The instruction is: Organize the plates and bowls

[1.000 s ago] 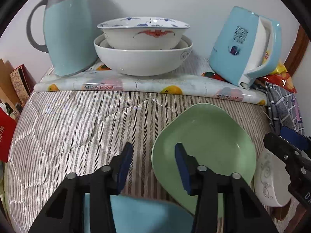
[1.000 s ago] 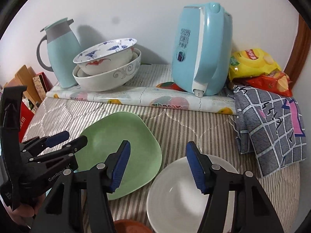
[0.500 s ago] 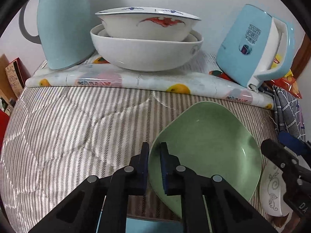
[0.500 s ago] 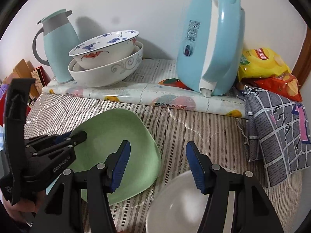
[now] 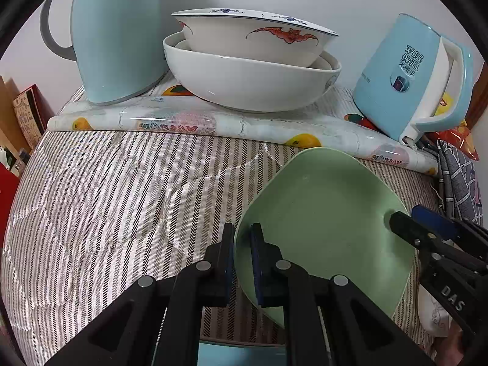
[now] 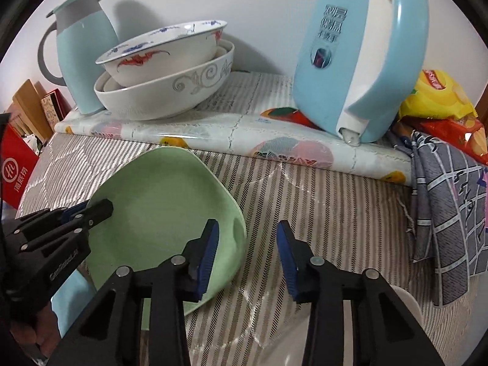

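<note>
Left gripper (image 5: 242, 256): jaws clamped on the near-left rim of the green plate (image 5: 329, 228), one pad outside the rim and one inside; seen from the right wrist, it (image 6: 91, 210) reaches in from the plate's left edge
Right gripper (image 6: 247, 256): jaws have just been closing yet stand apart; the left pad hangs over the plate's right rim, the right pad over bare cloth; no pad presses on anything
Green plate: rounded-square, shallow; lies on the striped tablecloth (image 5: 106, 201), near side seemingly tipped up in the left grip; its long diagonal runs from the near edge away toward the kettle
Key relation: the plate's right rim sits just under and left of the right gripper's gap, so a small shift left would likely put the rim between the pads; the left hand is the one already on it
White bowl (image 6: 402, 305): low right, mostly hidden behind the right gripper, untouched
Stacked bowls (image 5: 253, 70): a bat-patterned bowl nested in a larger white one on the fruit-print mat (image 5: 213, 122) at the back
Surroundings: pale blue jug (image 5: 116, 36) left of the stack; blue kettle (image 5: 411, 79) right; checked cloth (image 6: 451, 213) and snack bags (image 6: 439, 103) at the far right; white wall behind
</note>
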Demonstrator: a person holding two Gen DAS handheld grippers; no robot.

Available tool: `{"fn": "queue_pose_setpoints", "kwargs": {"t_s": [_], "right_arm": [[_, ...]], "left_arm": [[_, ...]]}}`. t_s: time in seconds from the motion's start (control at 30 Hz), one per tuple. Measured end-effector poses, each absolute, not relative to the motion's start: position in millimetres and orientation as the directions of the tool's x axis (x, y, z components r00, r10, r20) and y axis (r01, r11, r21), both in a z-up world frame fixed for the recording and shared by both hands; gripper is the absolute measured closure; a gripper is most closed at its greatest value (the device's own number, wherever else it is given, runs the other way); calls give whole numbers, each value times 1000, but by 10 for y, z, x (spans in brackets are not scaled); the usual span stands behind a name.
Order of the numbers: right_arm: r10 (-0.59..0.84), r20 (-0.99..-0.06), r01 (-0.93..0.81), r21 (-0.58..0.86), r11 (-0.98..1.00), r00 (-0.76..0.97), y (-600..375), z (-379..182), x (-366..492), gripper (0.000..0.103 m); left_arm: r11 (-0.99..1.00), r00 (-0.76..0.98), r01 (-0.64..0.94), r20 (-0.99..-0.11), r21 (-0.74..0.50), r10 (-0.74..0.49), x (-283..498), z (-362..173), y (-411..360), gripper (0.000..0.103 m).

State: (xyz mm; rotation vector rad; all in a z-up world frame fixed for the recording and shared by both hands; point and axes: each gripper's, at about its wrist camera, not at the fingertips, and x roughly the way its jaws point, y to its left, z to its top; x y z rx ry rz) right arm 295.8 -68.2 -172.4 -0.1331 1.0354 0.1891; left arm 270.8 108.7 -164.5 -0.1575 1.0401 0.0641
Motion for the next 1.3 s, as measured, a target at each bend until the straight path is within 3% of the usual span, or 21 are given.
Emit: {"fn": "queue_pose_setpoints", "kwargs": {"t_s": [0.23, 1.3], "right_arm": [[73, -878, -200, -26, 979, 473, -639, -1790, 3024, 97], [80, -810, -135, 1, 991, 581, -718, -1101, 2167, 97]], "left_arm": [[985, 528, -116, -848, -132, -51, 2702, -1634, 1079, 93], [989, 588, -72, -807, -127, -61, 2018, -972, 1028, 93]]}}
